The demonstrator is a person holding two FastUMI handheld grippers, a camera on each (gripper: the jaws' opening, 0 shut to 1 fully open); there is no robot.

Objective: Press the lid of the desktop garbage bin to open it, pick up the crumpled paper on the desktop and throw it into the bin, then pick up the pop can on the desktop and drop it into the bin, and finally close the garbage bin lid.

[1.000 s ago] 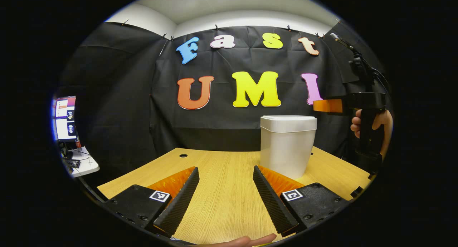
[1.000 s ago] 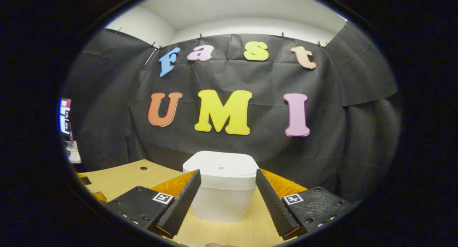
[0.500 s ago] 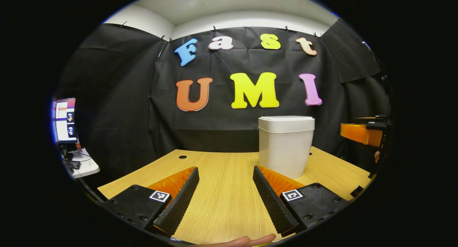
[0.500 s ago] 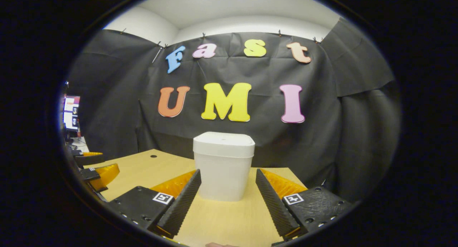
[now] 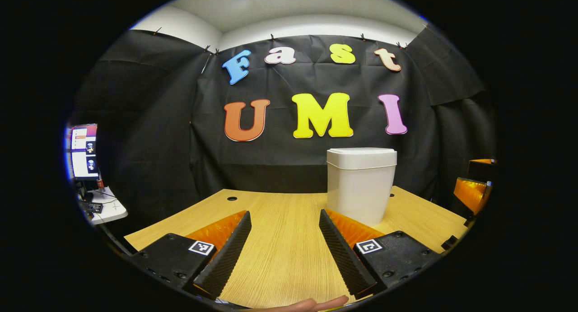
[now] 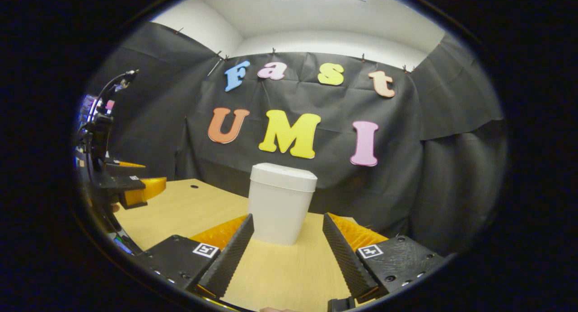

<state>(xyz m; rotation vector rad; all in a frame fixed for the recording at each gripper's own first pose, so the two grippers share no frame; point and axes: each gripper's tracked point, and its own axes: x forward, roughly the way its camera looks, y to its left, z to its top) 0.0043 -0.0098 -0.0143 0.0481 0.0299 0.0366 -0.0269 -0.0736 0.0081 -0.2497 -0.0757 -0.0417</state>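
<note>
fingers of both grippers (image 5: 285, 246) (image 6: 288, 253) spread empty over the wooden desk (image 5: 280, 221), closed white bin (image 5: 361, 185) upright.

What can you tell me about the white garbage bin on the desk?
The garbage bin is white, seemingly matte plastic, with rounded corners and a body that narrows slightly downward. Its flat lid is shut. It stands upright on the wooden desk near the black cloth wall. Nothing touches it; both grippers' fingers are apart from it.

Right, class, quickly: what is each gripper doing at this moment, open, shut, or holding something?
Left gripper: open, holding nothing, above the table.
Right gripper: open, holding nothing, facing the bin.
</note>
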